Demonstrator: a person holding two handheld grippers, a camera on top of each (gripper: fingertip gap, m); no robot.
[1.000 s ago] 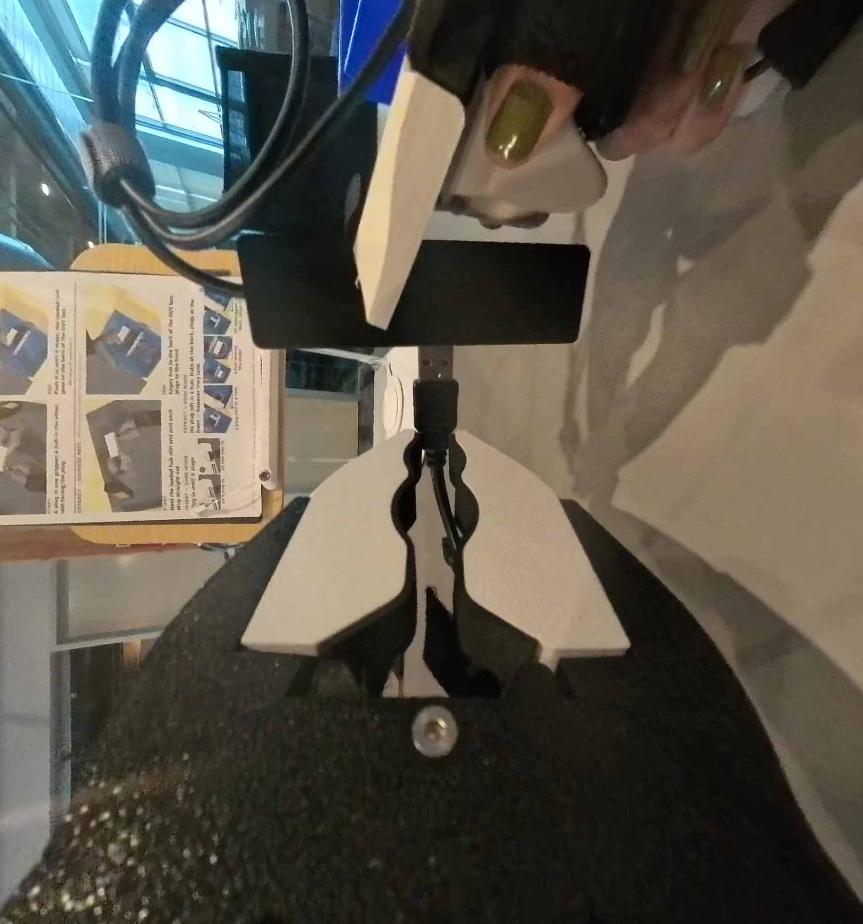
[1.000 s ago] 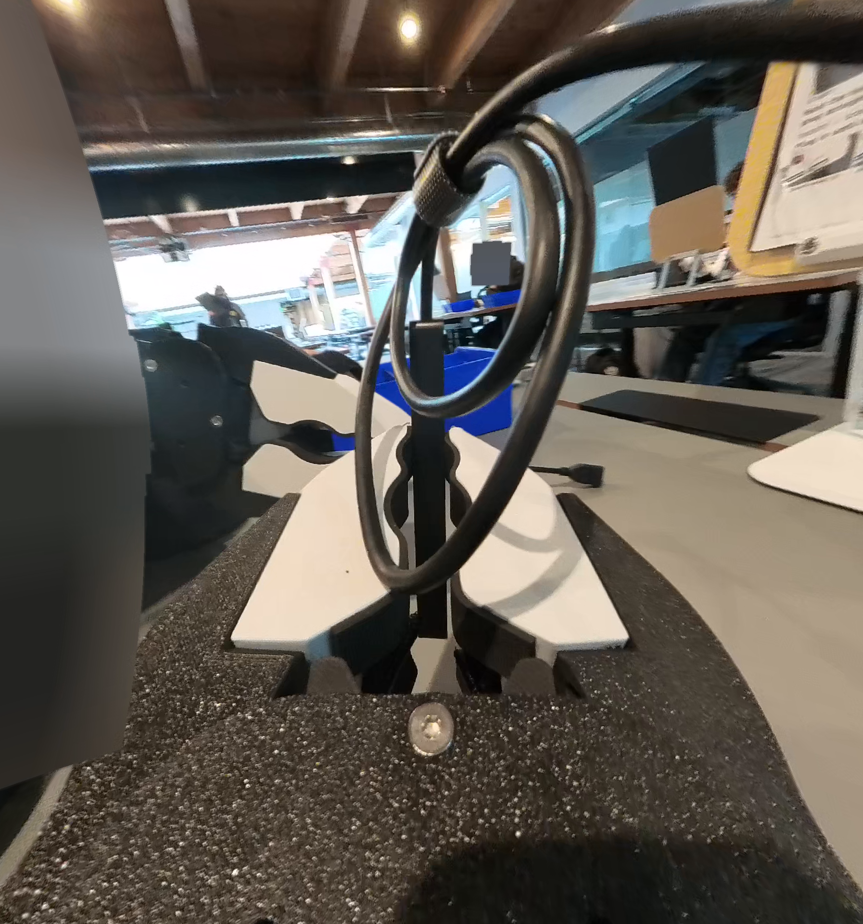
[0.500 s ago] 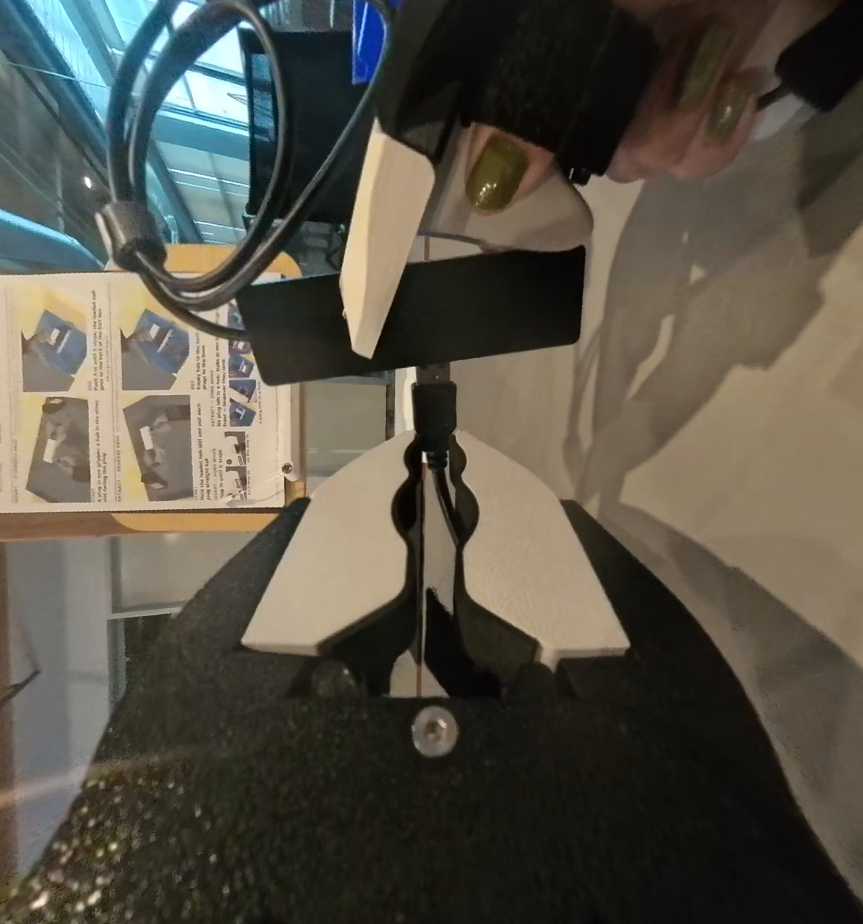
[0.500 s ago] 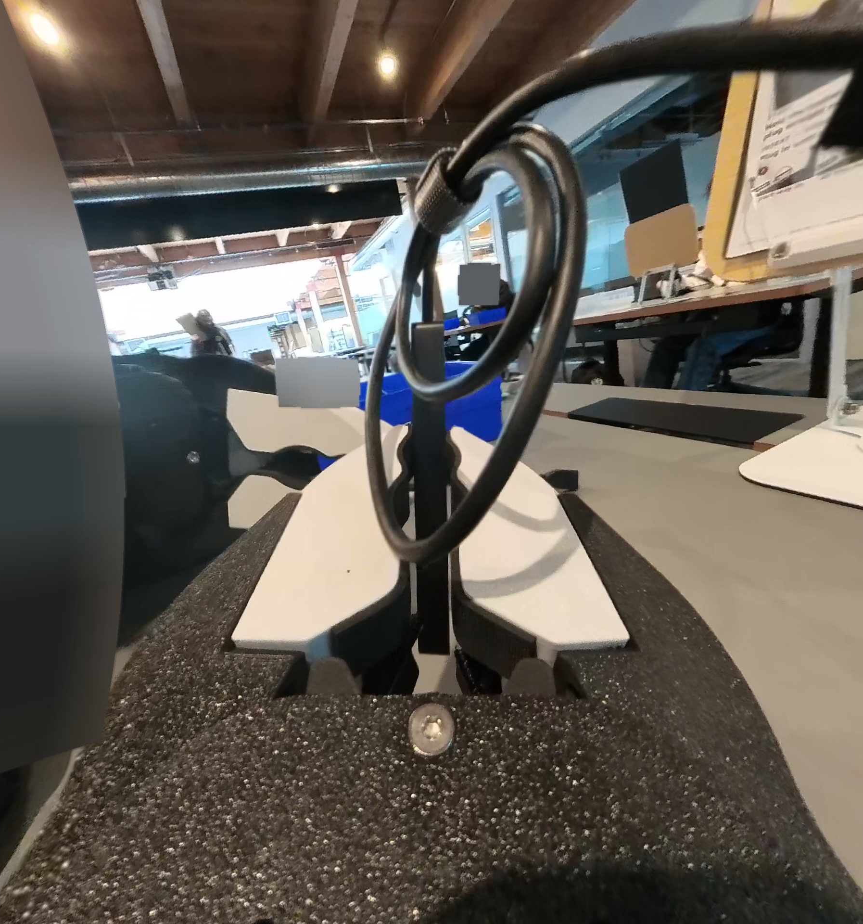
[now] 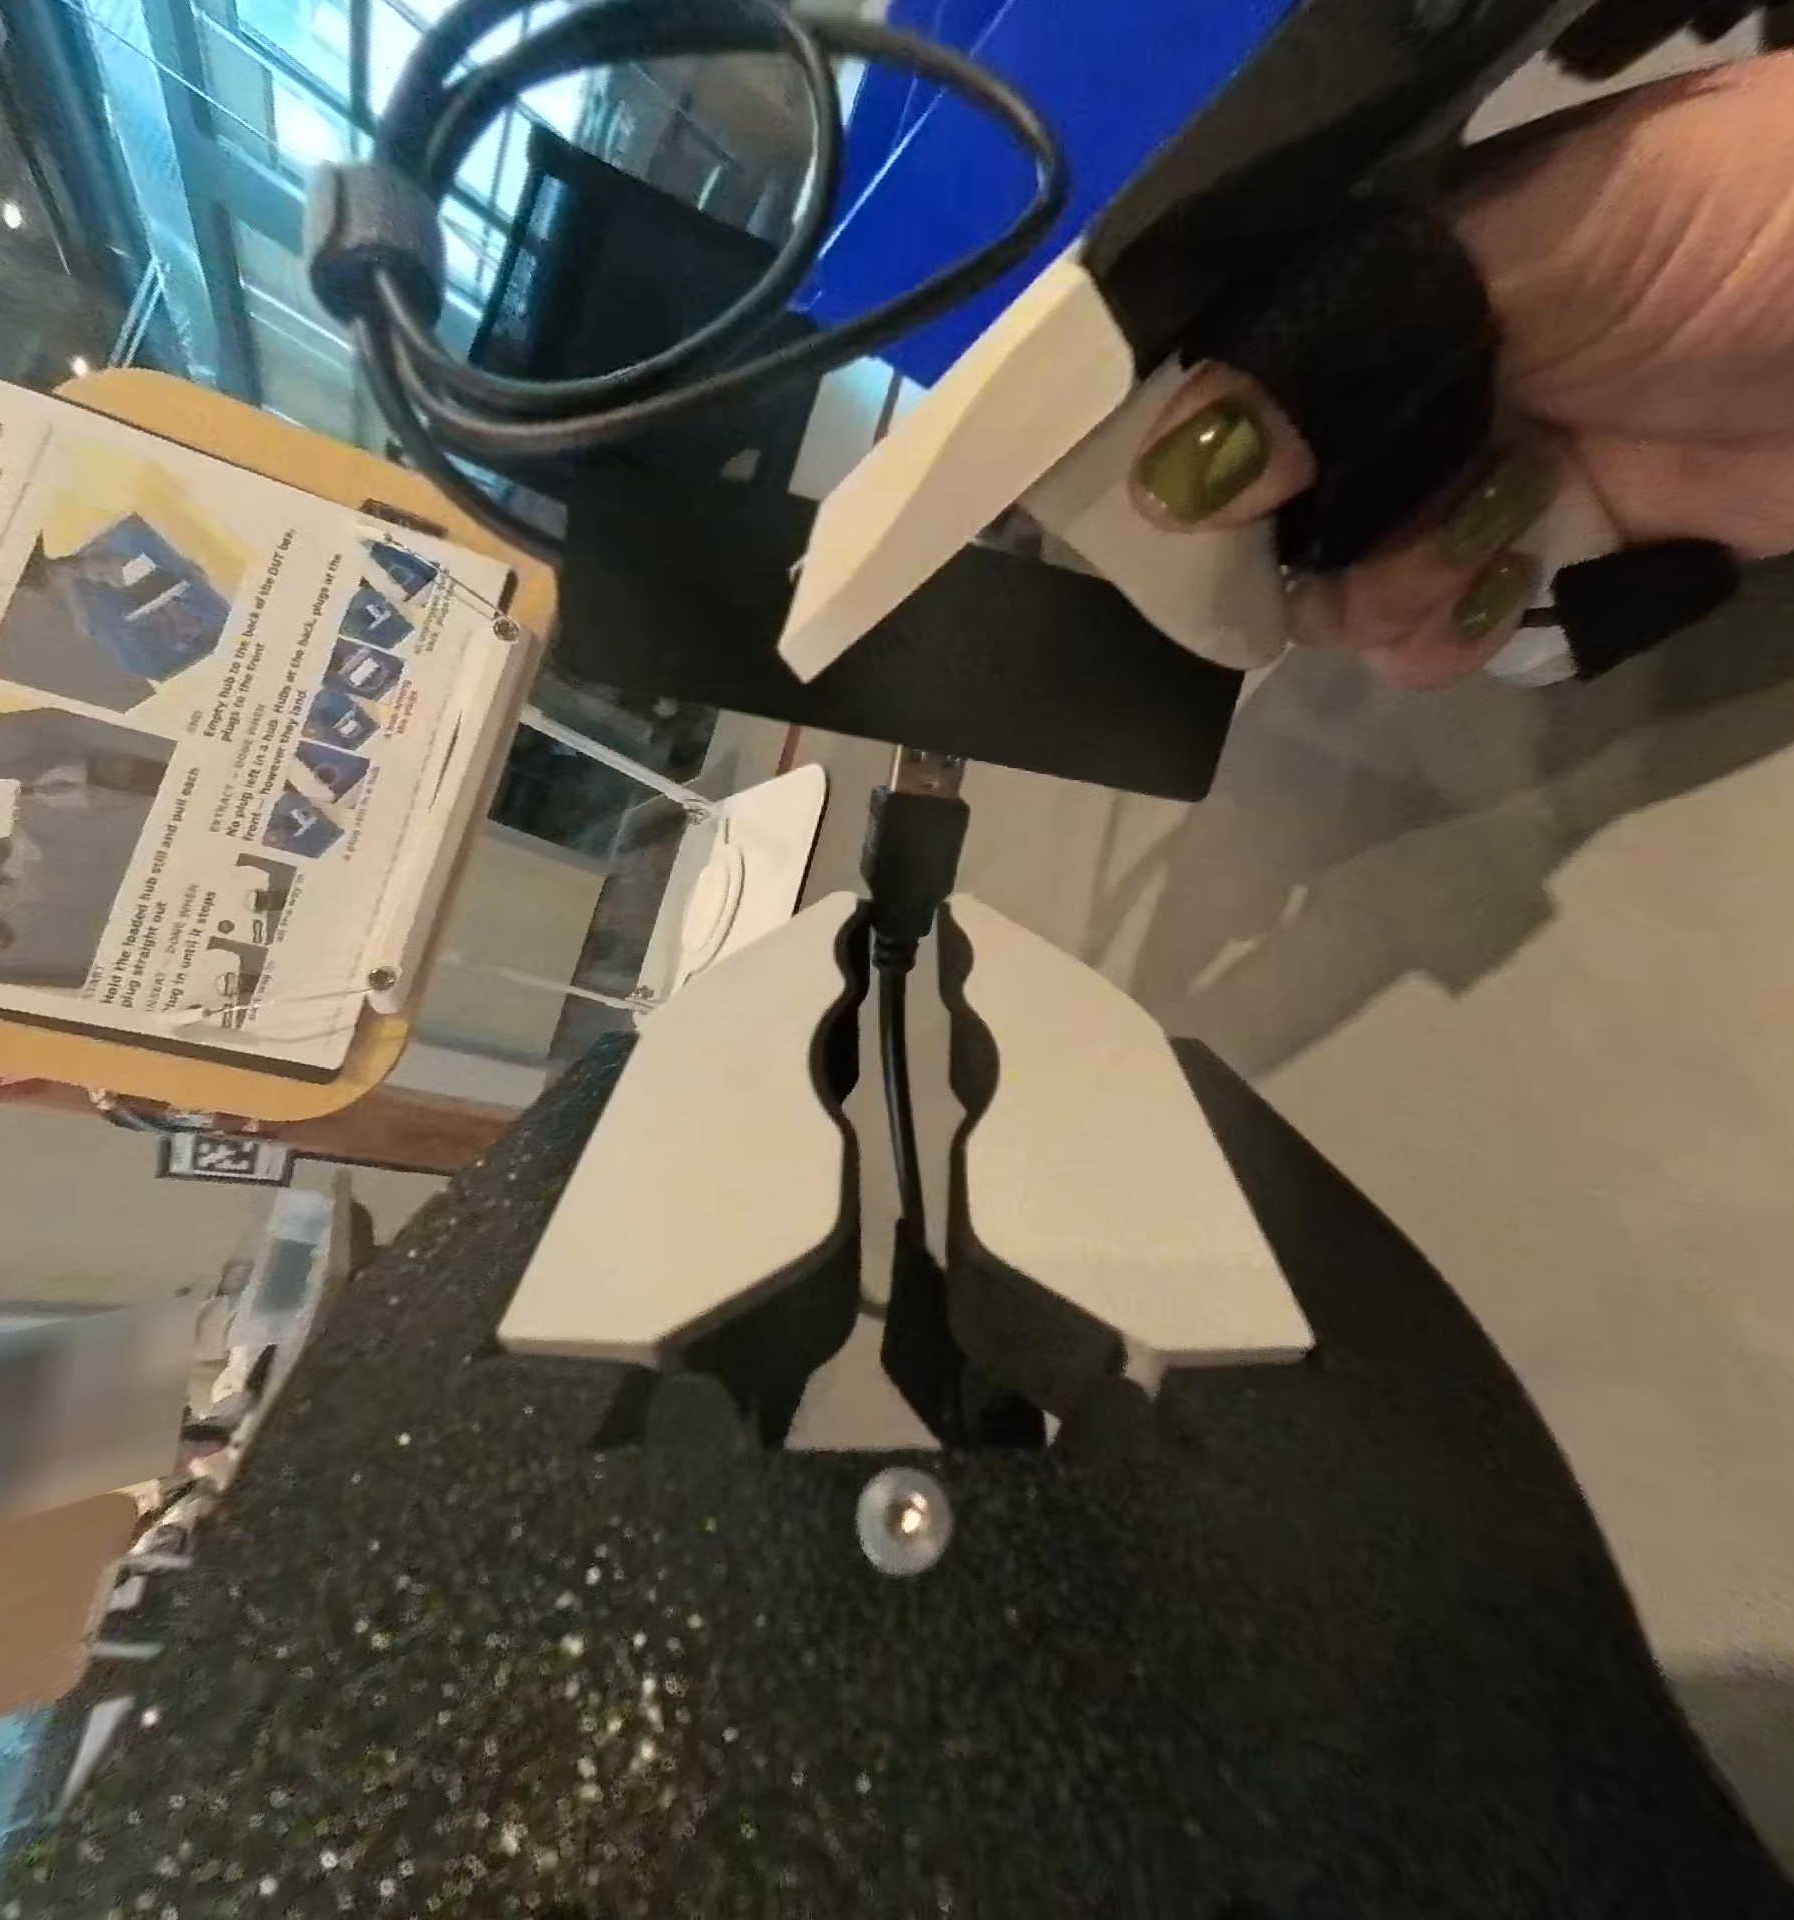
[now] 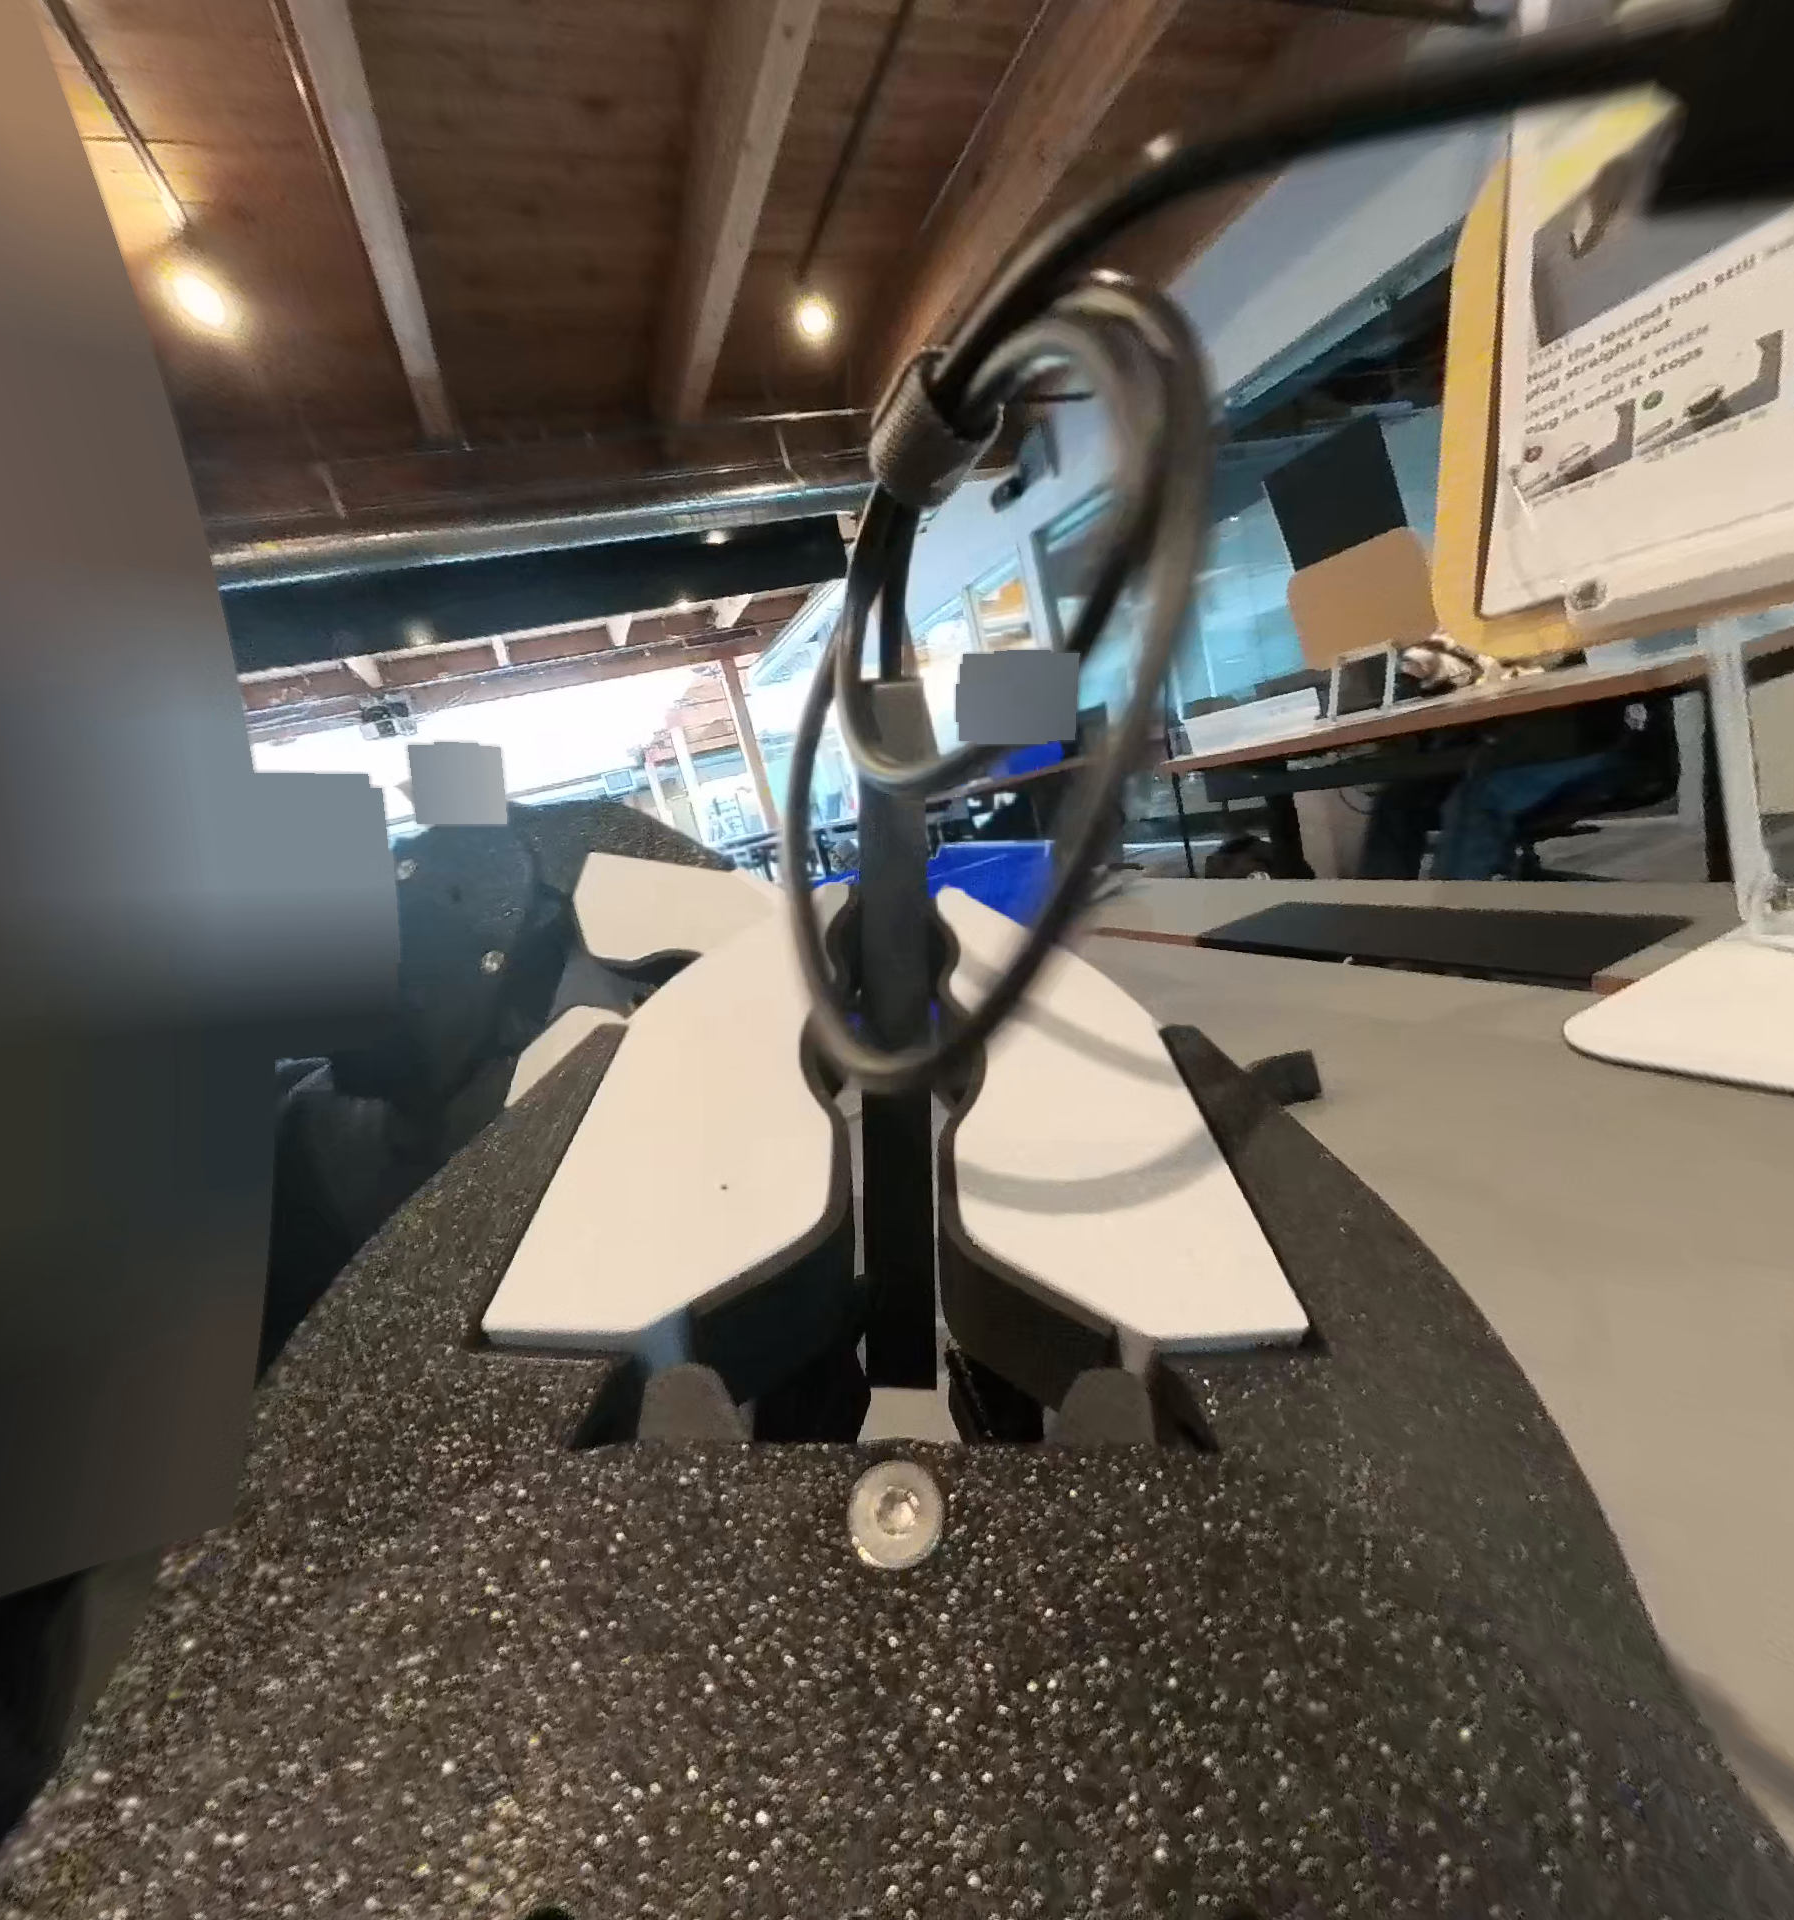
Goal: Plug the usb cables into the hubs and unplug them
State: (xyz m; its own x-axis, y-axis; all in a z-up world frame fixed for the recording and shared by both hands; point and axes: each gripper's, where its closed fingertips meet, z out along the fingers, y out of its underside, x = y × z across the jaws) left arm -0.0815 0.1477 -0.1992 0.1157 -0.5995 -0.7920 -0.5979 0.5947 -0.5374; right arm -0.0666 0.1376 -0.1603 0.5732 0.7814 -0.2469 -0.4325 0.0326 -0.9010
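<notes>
Ahead of left gripper (image 5: 898, 925) | plug (image 5: 914, 847) apparently entering hub (image 5: 976, 665)

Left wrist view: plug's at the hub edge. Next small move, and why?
Probably push the plug straight into the hub. The left gripper is shut on the plug, its metal tip shows bare at the hub's edge, and the right gripper clamps the hub.
</notes>
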